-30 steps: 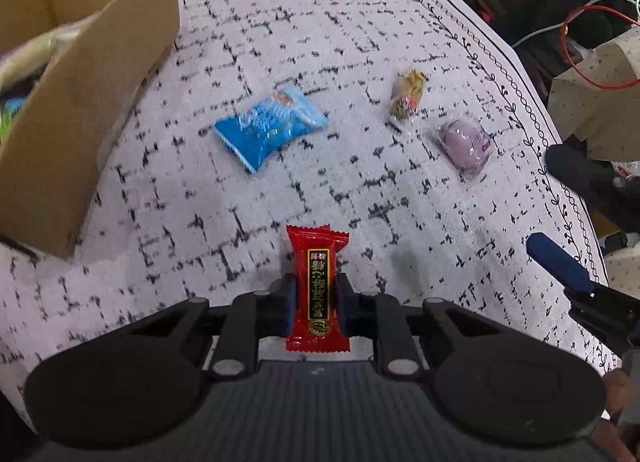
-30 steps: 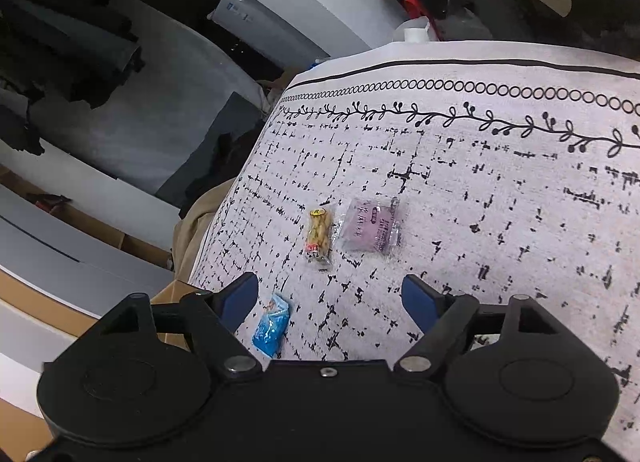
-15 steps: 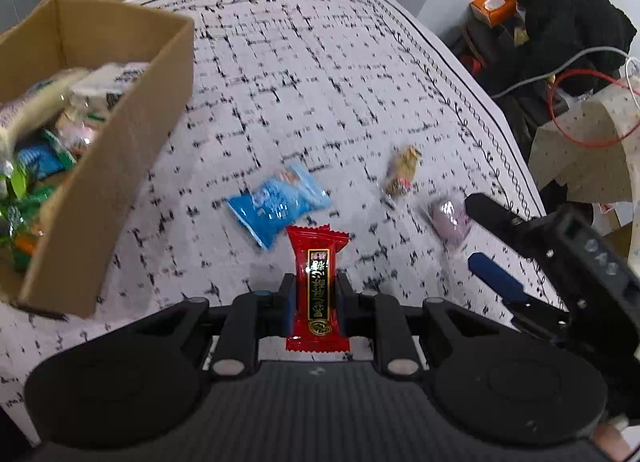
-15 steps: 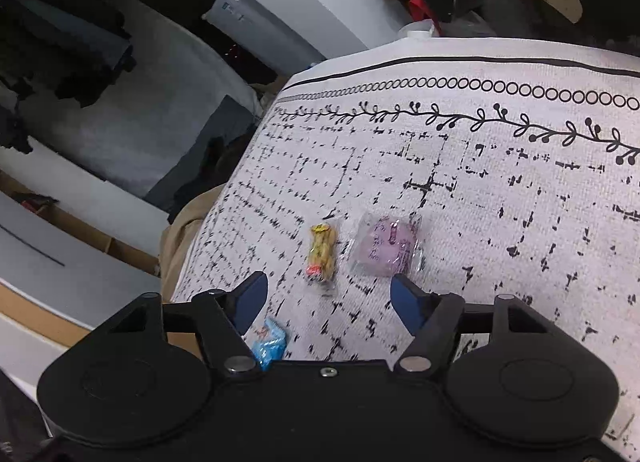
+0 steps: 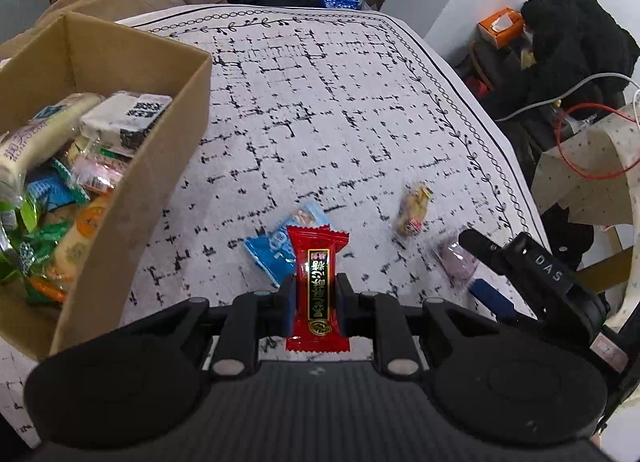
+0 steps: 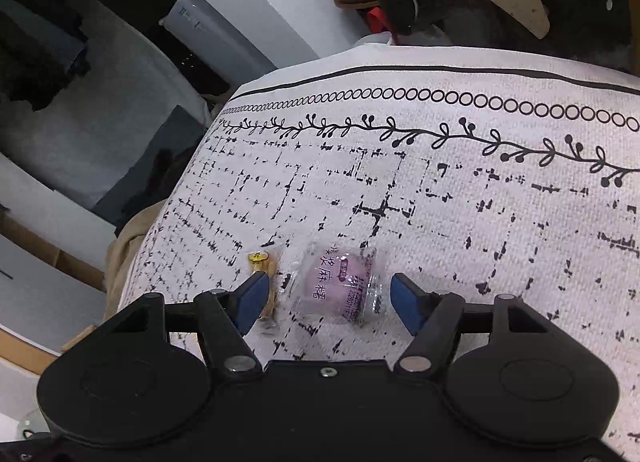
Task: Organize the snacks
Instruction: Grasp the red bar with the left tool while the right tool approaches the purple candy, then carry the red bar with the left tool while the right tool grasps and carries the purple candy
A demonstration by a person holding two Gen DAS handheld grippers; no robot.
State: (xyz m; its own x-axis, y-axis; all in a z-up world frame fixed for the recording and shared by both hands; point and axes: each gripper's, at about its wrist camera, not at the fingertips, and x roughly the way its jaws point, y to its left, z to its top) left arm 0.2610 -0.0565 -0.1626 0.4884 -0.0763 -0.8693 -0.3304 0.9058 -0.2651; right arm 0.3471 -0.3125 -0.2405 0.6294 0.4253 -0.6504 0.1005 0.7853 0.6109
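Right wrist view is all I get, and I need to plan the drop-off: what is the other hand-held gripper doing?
Observer: The left hand-held gripper is shut on a red snack packet, held upright between its pads.
Operator: Is there a container for it?
Observer: Yes, an open cardboard box sits to the left on the patterned cloth, already holding several snacks.
Operator: Anything loose besides my purple sweet and the yellow one?
Observer: A blue packet lies just beyond the red one. Your right hand-held gripper is open, with the purple sweet between its fingers and the yellow sweet beside its left finger.
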